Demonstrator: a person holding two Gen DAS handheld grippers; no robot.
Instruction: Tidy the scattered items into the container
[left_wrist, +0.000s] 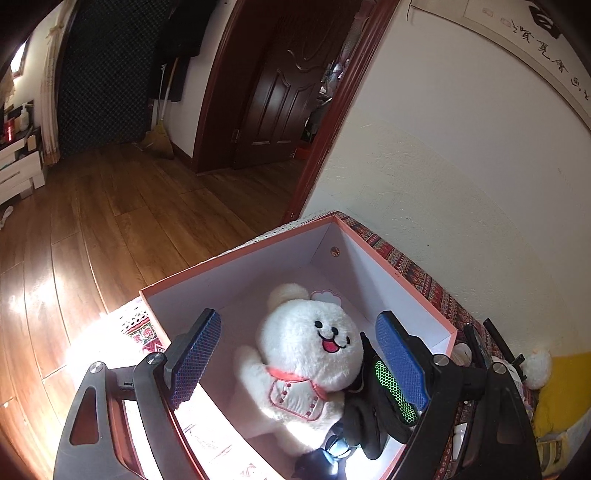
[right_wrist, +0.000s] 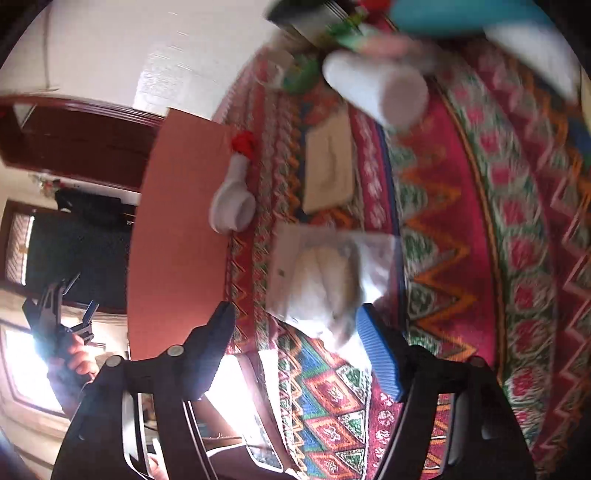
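1. Patterned cloth (right_wrist: 461, 229) covers the bench; the pink box (left_wrist: 417, 284) sits by the wall, holding a white plush bear (left_wrist: 306, 350).
2. Left hand-held gripper (left_wrist: 299, 354) hangs wide and empty over the box.
3. Right hand-held gripper (right_wrist: 295, 332) stands fairly wide around a clear packet (right_wrist: 325, 273), not yet pinching; centre it before squeezing.
4. Lift clear of the box rim; room remains beside the bear.

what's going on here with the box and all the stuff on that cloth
A person is tidying loose things into a pink box with a gripper in each hand. A white plush bear and something black already lie inside. The left gripper hangs open over the box, holding nothing. The right gripper is open over the patterned cloth, nearing a clear bag with something pale inside. The picture is blurred, but more items lie farther along.
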